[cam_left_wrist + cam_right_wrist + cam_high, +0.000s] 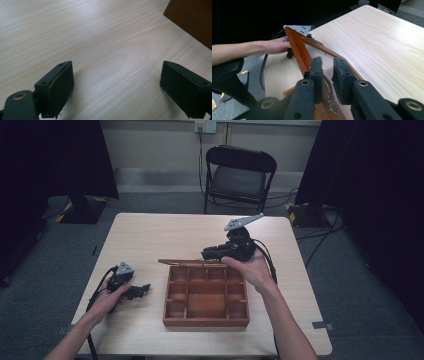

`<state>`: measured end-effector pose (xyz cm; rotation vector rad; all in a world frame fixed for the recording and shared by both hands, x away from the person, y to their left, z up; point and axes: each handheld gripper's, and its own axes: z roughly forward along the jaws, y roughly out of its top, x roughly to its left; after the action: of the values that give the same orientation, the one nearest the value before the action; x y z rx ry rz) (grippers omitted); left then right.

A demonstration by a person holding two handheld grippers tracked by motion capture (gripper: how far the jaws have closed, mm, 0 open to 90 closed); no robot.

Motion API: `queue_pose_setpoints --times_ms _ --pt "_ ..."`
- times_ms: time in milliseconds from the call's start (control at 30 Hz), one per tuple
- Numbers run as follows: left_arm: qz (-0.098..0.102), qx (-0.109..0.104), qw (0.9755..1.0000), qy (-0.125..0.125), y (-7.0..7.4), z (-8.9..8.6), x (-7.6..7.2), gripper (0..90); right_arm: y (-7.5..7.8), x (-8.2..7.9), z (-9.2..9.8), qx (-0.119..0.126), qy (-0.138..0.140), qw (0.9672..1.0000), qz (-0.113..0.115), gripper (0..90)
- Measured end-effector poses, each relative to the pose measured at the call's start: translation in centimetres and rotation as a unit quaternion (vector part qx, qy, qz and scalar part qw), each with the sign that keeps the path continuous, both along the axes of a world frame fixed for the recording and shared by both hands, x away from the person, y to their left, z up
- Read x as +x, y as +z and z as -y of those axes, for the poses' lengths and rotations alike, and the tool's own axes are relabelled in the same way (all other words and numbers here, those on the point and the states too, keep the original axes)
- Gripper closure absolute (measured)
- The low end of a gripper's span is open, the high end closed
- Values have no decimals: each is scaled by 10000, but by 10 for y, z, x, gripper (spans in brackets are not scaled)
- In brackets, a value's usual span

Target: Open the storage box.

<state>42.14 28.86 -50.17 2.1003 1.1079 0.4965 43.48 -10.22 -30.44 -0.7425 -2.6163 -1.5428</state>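
- The wooden box [206,296] sits on the tabletop [150,235], toward the near edge and a little right of centre — a shallow tray of small compartments, all apparently empty.
- Its lid [192,263] — a thin wooden frame around a clear pane — stands raised along the box's far edge. In the right gripper view the frame [298,48] and the clear pane [325,58] run away from the jaws.
- The right gripper [209,254] is closed on the lid's near end; its pads pinch the pane just inside the frame, with only that thickness between them.
- The left gripper [141,290] rests low over bare tabletop left of the box, jaws standing wide apart with nothing between them. The box's corner [192,20] is near but not touched.
- Handling, as a judgement: the lid looks light and stiff, but the pane is smooth and may slip or crack under a hard pinch. The wooden frame is the safer hold. The box is rigid, heavier than the lid, and may slide on the smooth surface unless steadied.
- Surface: pale wood-grain laminate, flat, otherwise bare.
- Room: grey carpet, a black folding chair [239,175] beyond the table, dark curtains at both sides, cables on the floor.
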Motion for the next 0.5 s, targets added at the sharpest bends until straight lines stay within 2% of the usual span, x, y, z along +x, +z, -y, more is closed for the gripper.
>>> queue_pose_setpoints --times_ms 500 --pt "-6 -11 10000 3 0 0 0 115 0 0 0 -2 -4 10000 7 783"
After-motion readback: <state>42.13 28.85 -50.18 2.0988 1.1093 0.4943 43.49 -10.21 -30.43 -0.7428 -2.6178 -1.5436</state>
